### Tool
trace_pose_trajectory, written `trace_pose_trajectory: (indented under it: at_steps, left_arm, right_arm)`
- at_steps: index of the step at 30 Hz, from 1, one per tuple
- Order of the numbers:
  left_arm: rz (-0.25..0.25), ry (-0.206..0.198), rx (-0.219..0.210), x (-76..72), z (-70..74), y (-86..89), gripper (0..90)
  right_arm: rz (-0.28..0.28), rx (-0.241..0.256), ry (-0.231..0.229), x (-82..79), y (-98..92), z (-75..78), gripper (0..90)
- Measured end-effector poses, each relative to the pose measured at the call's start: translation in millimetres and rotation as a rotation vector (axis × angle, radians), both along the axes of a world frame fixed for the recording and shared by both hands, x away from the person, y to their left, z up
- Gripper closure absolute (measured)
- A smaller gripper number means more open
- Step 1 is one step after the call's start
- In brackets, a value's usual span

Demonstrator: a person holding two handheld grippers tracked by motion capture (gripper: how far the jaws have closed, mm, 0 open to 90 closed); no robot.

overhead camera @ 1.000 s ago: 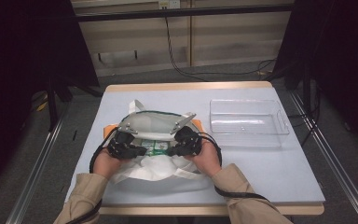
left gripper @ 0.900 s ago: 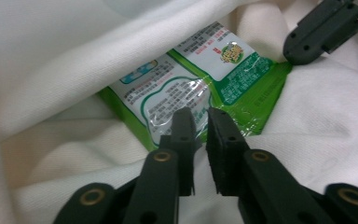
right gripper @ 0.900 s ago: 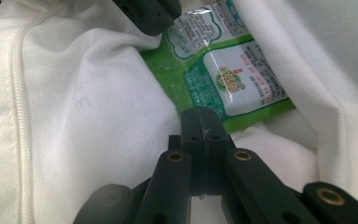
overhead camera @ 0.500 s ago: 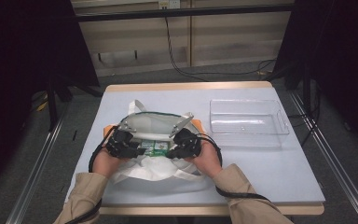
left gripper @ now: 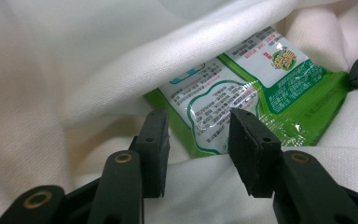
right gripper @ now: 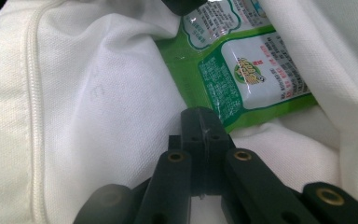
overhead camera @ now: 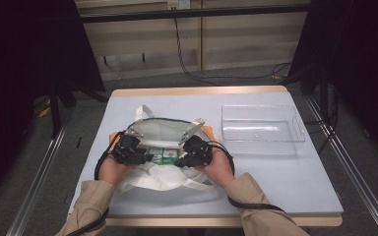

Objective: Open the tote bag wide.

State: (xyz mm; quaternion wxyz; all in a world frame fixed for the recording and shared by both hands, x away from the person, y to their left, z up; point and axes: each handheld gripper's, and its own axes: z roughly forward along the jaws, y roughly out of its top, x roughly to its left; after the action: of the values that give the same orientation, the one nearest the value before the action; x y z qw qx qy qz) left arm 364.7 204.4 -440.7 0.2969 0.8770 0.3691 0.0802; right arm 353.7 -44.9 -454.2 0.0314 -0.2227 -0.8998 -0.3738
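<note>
Two tools at the near edge of the bench [overhead camera: 285, 182], both working the mouth of a white cloth bag [overhead camera: 157, 130]. Left tool [overhead camera: 145, 158] sits at about 9 o'clock of the bag opening, jaws spread; in the left gripper view the green snack packet [left gripper: 256, 88] lies just past the tips, between the two jaws' line, not pinched. Right tool [overhead camera: 179, 162] sits at about 3 o'clock of the opening, jaws pressed together; in the right gripper view they meet right at the packet's near green edge [right gripper: 242, 79], over the cloth; can't tell if they're nipping film, cloth or nothing. Packet lies flat inside the bag, cloth folded around it on both sides, showing green between the tools in the high view [overhead camera: 163, 154]. Farther out, at 2 o'clock from the bag, a clear plastic tray [overhead camera: 295, 129] stands on the bench, well apart from both tools.
</note>
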Motion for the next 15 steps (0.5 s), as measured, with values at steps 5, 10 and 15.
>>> trace_pose_trajectory:
  at_steps: [5,10,15]
  left_arm:
    - [-0.027,0.043,-0.017,0.6,-4.1,1.9,59.1]
    - [-0.048,0.053,-0.019,-2.4,-2.6,2.4,61.2]
    - [-0.047,0.056,-0.023,-3.4,-3.1,3.4,61.1]
  right_arm:
    - [-0.008,-0.002,-0.003,-0.2,0.2,0.7,90.0]
    - [-0.016,0.009,0.001,2.0,-0.7,0.9,89.8]
    - [-0.024,0.004,0.003,1.2,-1.1,1.3,86.8]
